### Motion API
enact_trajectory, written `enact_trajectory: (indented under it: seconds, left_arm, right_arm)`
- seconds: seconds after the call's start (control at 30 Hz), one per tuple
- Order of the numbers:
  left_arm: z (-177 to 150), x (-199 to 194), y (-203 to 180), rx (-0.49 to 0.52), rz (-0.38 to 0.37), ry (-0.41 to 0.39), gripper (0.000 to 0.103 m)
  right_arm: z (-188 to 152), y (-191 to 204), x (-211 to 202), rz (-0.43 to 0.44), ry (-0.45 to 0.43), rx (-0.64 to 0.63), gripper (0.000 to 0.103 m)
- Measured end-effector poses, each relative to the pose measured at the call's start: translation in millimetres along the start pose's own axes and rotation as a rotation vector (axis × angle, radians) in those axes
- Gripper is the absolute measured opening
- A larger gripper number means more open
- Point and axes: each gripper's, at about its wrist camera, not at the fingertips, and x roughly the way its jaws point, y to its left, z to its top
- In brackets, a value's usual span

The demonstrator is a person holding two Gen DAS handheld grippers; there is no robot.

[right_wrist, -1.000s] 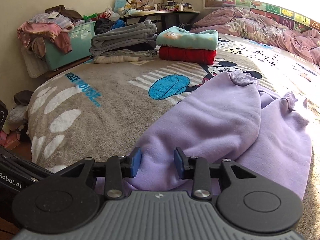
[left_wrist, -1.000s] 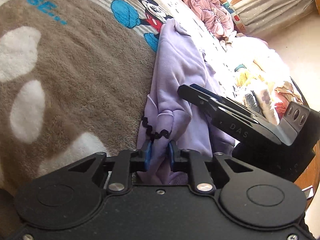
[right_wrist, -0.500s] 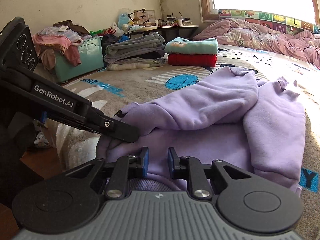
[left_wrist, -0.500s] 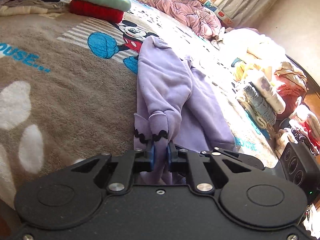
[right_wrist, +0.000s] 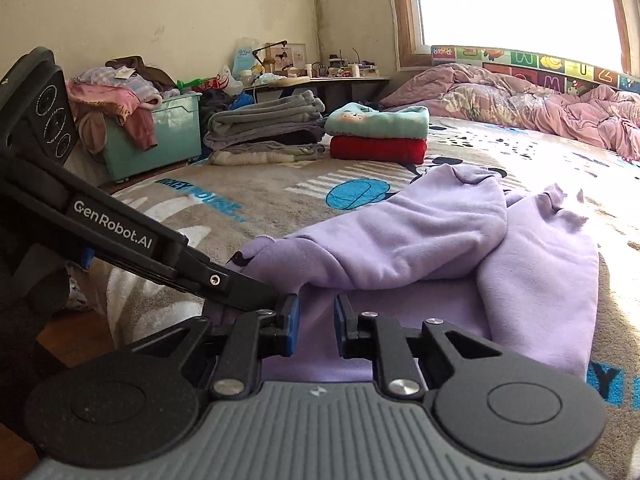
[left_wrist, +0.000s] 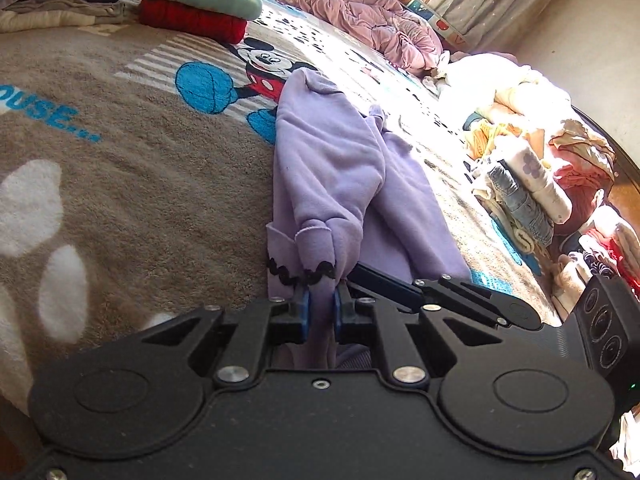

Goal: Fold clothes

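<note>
My left hand-held gripper [left_wrist: 320, 312] pinches the purple sweatshirt [left_wrist: 332, 168] hem low in frame; my right hand-held gripper [right_wrist: 316, 324] pinches hem too. I should lift both evenly.

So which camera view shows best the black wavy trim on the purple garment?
The left wrist view. There the black wavy trim runs across the cuff of the purple garment, just above the left gripper, which is shut on the fabric. The right wrist view shows only a small dark piece of it at the garment's near edge.
</note>
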Motion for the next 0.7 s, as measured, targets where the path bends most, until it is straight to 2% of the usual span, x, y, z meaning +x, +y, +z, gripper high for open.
enact_trajectory:
  seconds: [0.13,0.2,0.33,0.37,0.43,0.57,0.7]
  left_arm:
    - [-1,1,3,-0.016,0.011,-0.006,0.009]
    - [1,-2,2,-0.01,0.005,-0.021,0.009]
    - [0,-3,1,-0.013,-0.006,-0.024,0.009]
    - [0,-3,1,-0.012,-0.007,-0.023,0.009]
    - [0,-1,-1,-0.007,-0.008,-0.018,0.009]
    - [1,3,-2,-0.003,-0.008,-0.008,0.008]
    - [1,3,-4,0.002,-0.011,-0.011,0.009]
  right_arm:
    - [-7,7,20,0.016,0.056,-0.061,0.02]
    - [-5,9,12,0.015,0.038,-0.063,0.02]
    - [-7,-2,-7,-0.037,-0.027,0.041,0.02]
    - [-8,-3,-3,-0.037,-0.014,0.036,0.02]
    - [-11,-1,12,-0.022,0.039,0.002,0.021]
    - [-7,14,25,-0.034,0.087,-0.153,0.02]
    - [-3,27,11,-0.048,0.041,-0.247,0.019]
